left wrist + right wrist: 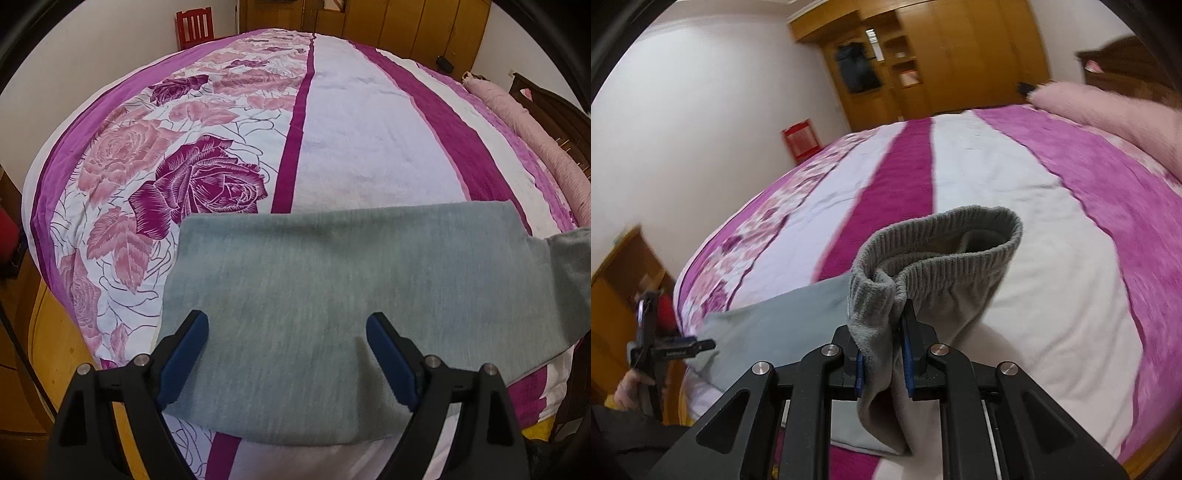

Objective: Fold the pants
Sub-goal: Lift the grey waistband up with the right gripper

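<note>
1. The left gripper (287, 325) hovers with jaws wide apart over the grey pants (332, 295), which lie flat on the near edge of the bed (369, 129)
2. Only the right wrist view shows the right gripper (882, 354), jaws clamped on the ribbed waistband (938, 236), lifted off the bed

grey pants (332, 295) (flat) between spread fingers (184, 362)
</note>
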`<act>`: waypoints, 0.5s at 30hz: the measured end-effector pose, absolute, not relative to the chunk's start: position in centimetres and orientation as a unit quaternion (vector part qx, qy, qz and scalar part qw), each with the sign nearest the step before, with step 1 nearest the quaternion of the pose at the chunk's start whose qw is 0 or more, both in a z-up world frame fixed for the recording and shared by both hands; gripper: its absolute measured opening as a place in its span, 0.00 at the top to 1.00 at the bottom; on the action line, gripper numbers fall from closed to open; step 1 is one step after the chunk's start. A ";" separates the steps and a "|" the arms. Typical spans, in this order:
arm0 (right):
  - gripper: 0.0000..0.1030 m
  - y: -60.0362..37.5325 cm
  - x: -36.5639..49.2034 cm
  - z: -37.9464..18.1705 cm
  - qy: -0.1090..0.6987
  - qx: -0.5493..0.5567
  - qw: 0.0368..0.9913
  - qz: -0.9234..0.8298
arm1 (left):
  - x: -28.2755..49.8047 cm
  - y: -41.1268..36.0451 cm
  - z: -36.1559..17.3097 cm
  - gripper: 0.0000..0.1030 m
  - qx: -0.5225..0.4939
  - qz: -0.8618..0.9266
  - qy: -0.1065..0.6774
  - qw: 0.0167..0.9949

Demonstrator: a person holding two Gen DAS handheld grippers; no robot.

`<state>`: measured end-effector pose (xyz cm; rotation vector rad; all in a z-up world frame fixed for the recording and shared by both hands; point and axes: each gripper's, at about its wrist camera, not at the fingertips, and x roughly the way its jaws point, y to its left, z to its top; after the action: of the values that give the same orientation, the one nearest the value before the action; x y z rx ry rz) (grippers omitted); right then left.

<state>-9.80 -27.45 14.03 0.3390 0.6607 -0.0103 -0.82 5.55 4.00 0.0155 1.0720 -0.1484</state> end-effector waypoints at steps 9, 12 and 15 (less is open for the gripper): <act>0.85 -22.0 -6.8 15.6 0.330 0.108 0.935 0.069 | -1.2 6.2 4.4 0.12 0.009 -0.073 0.509 0.858; 0.85 -20.2 -6.0 16.1 0.334 0.088 0.934 0.094 | -1.3 6.5 4.4 0.12 0.006 -0.074 0.509 0.858; 0.85 -18.4 -5.3 16.4 0.339 0.069 0.931 0.115 | -1.5 6.8 4.6 0.12 0.002 -0.075 0.508 0.858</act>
<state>-5.27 -18.40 16.42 0.1411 0.6936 0.2361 -1.45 6.82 4.63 0.0041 1.0661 -0.1582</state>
